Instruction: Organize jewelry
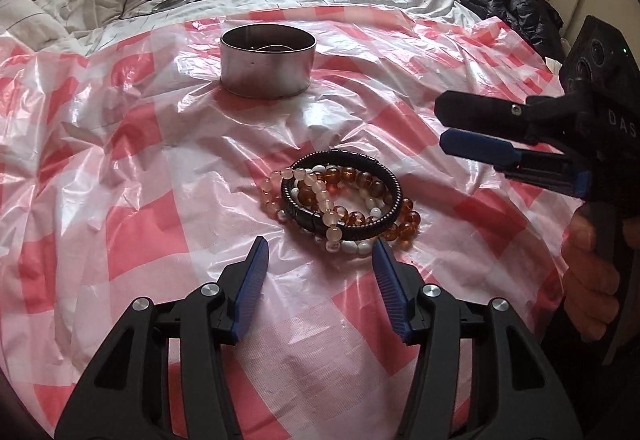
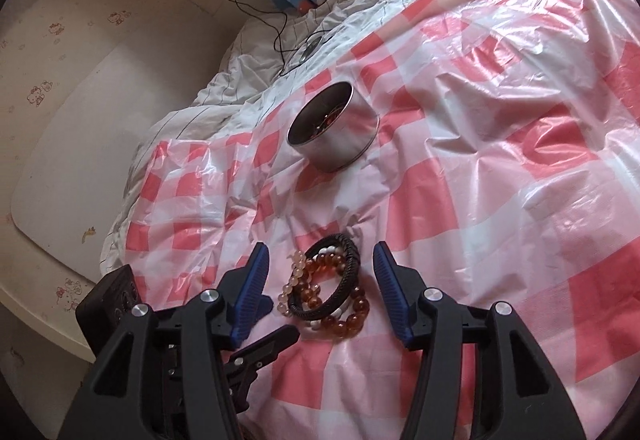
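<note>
- Nearest the left wrist camera, the left gripper (image 1: 320, 254) holds its blue-padded fingers (image 1: 252, 276) apart and released, with nothing between them; the heap of bracelets (image 1: 340, 199) lies just beyond the tips, and whether the right-hand tip touches the white beads cannot be told.
- Left of the heap, the pink-and-white checked plastic sheet (image 1: 120, 167) lies wrinkled over the bed.
- Farther back, left of centre, a round metal tin (image 1: 267, 63) stands upright and open on the sheet, well apart from the heap; something thin glints inside it.
- At the centre, the heap is a black braided bracelet (image 1: 360, 232) lying across strands of pale pink, amber and white beads.
- On the right of that view, the right gripper (image 1: 444, 125) points in from the side, fingers parted and holding nothing, a hand (image 1: 588, 272) on its grip.
- In the right wrist view, the right gripper (image 2: 320, 254) has its fingers either side of the bracelets (image 2: 328, 292) without pressing them, the tin (image 2: 334, 125) beyond.
</note>
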The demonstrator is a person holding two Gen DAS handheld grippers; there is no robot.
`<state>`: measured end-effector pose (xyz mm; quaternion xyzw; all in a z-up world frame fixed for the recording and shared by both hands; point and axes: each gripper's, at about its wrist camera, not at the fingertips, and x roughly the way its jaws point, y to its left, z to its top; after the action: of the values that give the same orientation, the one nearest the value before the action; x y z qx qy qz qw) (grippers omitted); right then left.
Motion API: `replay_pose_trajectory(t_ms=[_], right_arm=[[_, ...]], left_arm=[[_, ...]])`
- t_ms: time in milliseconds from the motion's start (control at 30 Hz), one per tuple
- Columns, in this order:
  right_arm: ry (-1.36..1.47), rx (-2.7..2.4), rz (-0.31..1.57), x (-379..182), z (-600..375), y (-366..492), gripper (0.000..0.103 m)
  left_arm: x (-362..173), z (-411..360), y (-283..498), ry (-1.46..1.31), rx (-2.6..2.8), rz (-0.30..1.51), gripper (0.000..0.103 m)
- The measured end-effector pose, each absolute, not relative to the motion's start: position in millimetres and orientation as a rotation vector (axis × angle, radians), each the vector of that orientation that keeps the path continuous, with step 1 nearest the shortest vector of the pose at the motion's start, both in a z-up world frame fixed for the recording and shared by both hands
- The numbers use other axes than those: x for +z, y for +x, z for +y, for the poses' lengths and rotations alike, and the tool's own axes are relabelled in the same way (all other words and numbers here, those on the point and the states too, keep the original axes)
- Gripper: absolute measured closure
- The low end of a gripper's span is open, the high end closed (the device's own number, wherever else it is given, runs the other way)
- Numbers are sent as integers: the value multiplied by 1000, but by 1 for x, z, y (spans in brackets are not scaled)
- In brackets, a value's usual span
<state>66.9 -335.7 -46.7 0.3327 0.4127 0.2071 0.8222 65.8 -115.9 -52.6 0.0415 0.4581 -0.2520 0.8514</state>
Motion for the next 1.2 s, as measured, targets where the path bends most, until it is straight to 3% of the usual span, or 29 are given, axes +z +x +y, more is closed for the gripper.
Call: replay_pose_trajectory(t_ms=[67, 133, 167, 333, 900, 1000, 1067, 1133, 1200], right_arm=[[747, 475, 890, -50, -335, 68, 50], [775, 494, 897, -52, -335, 68, 50], [793, 504, 900, -54, -336, 69, 50], [881, 603, 926, -60, -334, 71, 49], [716, 476, 1033, -78, -308, 96, 49], [675, 446, 1023, -78, -307, 97, 59], [661, 433, 1006, -75, -308, 96, 77], [668, 439, 971, -70, -311, 94, 86], [668, 449, 938, -64, -313, 92, 89]], left_arm=[[-53, -118, 70, 92, -533, 966, 70], [-53, -120, 71, 117, -529, 966, 94], [-52, -121, 72, 129, -526, 963, 96], [-49, -114, 75, 102, -524, 960, 96], [-50, -95, 85, -38, -536, 990, 96], [-49, -92, 86, -59, -534, 987, 96], [-49, -90, 86, -66, -530, 987, 96], [-49, -88, 87, -73, -528, 987, 96], [-49, -87, 87, -79, -528, 988, 96]])
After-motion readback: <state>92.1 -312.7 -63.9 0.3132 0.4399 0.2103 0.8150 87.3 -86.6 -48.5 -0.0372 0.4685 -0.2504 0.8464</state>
